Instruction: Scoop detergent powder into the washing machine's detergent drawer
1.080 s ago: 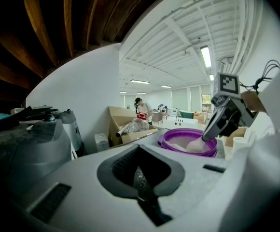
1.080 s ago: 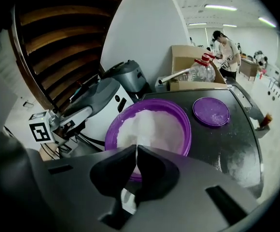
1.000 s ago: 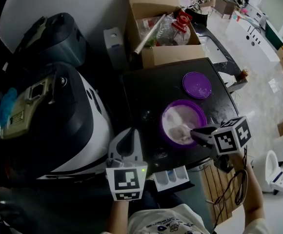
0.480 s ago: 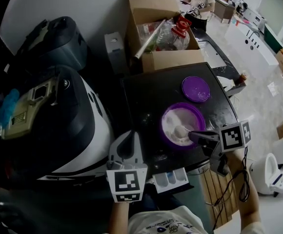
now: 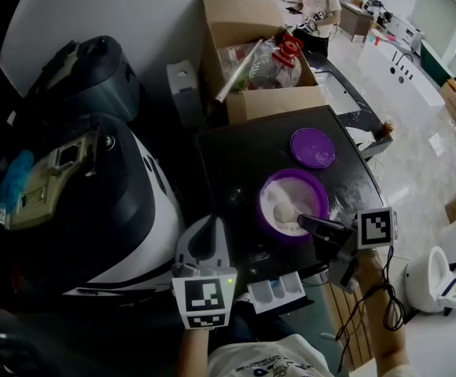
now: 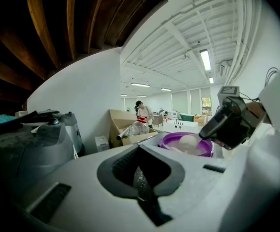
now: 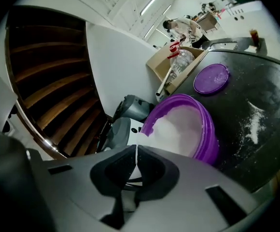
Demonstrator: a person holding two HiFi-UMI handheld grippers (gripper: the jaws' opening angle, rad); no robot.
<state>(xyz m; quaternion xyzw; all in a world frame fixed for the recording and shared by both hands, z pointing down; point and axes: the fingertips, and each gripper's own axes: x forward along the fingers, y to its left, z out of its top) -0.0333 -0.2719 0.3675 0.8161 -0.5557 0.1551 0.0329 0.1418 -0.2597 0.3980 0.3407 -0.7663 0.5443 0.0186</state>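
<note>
Where the black flat top [image 5: 236, 163] carries the work, the round purple plastic tub [image 5: 293, 205] of white detergent powder stands near its front right corner; the flat purple round lid [image 5: 313, 147] lies apart from it, toward the rear edge, and spilled white powder [image 7: 253, 122] streaks the top beside the tub's right wall; the right gripper [image 5: 307, 222] reaches in over the tub's near rim, its jaws clenched on the thin handle of a small white plastic scoop [image 7: 159, 127], whose heaped bowl sits over the powder inside the tub; the left gripper [image 5: 207, 234] hangs at the front left corner of the top, jaws pressed together with nothing between them; the white compartmented detergent drawer [image 5: 276, 290] juts out below the front edge, between the two grippers; an open brown cardboard box [image 5: 251, 53] stands behind the rear edge.
</note>
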